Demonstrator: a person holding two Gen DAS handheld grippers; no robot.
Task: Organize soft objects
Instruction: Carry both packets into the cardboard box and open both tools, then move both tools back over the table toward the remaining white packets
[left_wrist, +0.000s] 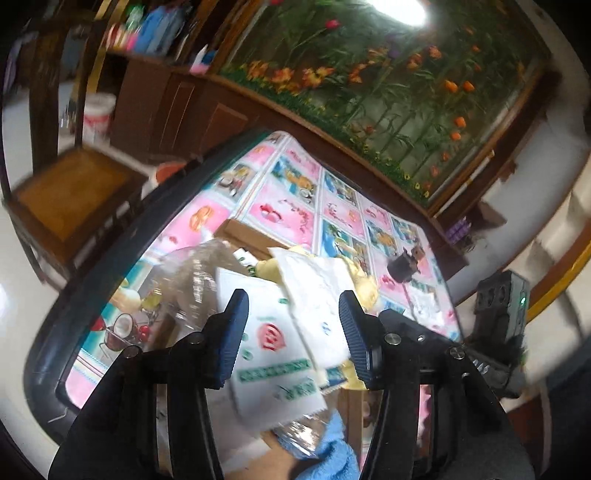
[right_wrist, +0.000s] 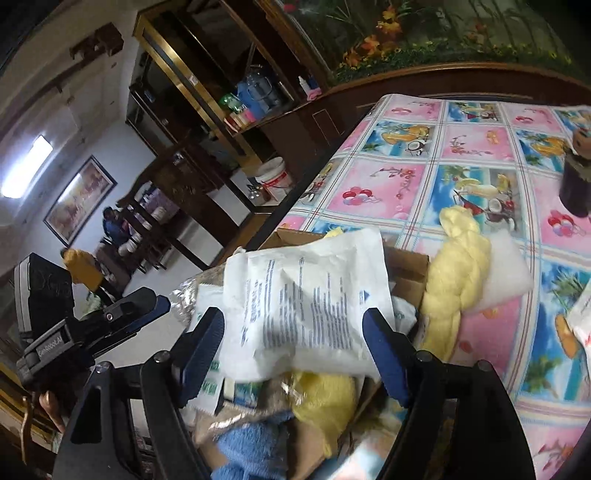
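Over the box (right_wrist: 406, 266) at the desk's (right_wrist: 480, 147) near edge, both claws, left (left_wrist: 293, 332) and right (right_wrist: 295, 350), gape empty above white packets (right_wrist: 306, 295), apparently just dropped in for sorting.

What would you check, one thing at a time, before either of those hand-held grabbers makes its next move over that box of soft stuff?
1. Left gripper fingers apart, nothing pinched: ok; the green-printed white packet lies beyond them.
2. Right gripper fingers apart, nothing pinched: ok; the white printed pouch shows between them, but the pads are off it.
3. Cardboard box has room left: not ok, it is piled high.
4. Soft items still outside the box: not ok; the yellow braided cloth hangs over its edge onto the tablecloth.
5. Dark jar clear of the grippers: ok.
6. Blue towel fully inside the box: cannot tell.
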